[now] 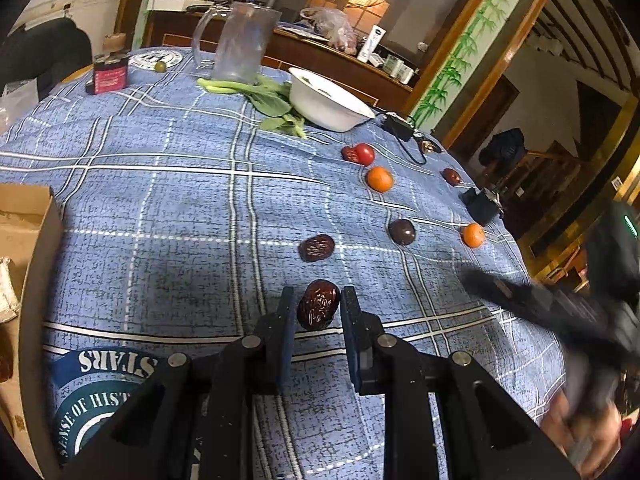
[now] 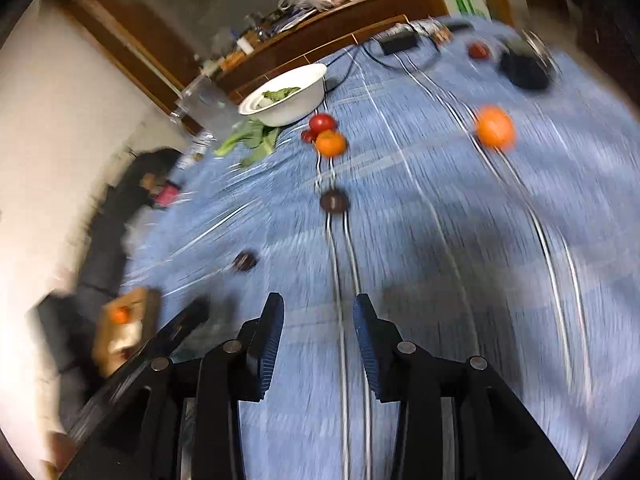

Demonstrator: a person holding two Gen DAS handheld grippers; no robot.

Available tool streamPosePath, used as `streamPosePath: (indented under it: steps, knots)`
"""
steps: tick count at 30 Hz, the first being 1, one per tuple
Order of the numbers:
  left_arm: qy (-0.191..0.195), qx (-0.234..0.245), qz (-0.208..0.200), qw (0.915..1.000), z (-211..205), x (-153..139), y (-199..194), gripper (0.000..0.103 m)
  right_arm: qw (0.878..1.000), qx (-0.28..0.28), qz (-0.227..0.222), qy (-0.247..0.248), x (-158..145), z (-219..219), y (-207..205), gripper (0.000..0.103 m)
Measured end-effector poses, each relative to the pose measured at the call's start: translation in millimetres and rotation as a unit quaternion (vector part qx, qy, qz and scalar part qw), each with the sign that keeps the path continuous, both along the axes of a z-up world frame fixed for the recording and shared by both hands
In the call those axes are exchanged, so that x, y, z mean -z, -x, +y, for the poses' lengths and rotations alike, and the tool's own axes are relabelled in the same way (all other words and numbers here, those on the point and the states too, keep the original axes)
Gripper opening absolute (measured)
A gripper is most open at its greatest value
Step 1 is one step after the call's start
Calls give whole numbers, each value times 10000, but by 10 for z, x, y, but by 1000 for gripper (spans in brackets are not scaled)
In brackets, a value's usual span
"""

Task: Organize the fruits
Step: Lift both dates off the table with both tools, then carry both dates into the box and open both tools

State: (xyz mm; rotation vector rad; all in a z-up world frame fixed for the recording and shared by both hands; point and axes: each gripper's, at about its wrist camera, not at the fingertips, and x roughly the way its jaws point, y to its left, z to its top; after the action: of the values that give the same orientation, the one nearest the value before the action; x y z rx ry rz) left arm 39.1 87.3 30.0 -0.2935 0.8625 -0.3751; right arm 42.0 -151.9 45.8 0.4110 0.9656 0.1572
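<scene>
Left tongs closed on a dark red wrinkled dried date, held between both blue pads just above the table with blue checked cloth. Right tongs standing at a narrow gap with nothing between the pads, only cloth under them; picture there blurred.

Further along the cloth, a second wrinkled dark date, then a round dark purple fruit, apart from each other. Beyond these, one small orange mandarin just beside a red tomato, which touches a small dark red fruit. Another orange mandarin near the right edge, and one more dark red date well apart behind it.

White round bowl at the far side, green leafy vegetable lying beside it, clear plastic jug behind. Open brown cardboard box at the left edge.
</scene>
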Motion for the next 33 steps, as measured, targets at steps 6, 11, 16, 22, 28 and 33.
streamPosePath:
  steps: [6,11,16,22,28,33]
  knots:
    - [83,138,69,9998,-34,15,-25,21,9975,-54,180,686,190,211,-672,39]
    - [143,203,138,9996,-47,39,-39,21,9934,-27,236,1120,301,286,-818,37]
    - [258,225,28,9994,-19,4,-25,21,9953,-59,103,962,187,240,-624,25]
    - [686,341,-592,9953,49,-220,173,21,9963,-204,-440,703,-270,133,116,25]
    - [523,102,-1189,9915,120,-485,607,21,9947,-391,-835,450,-614,148,734,25]
    - [298,-348,-1209,9916,542,-666,1090,21,9927,-752,-937,88,-707,372,944,25]
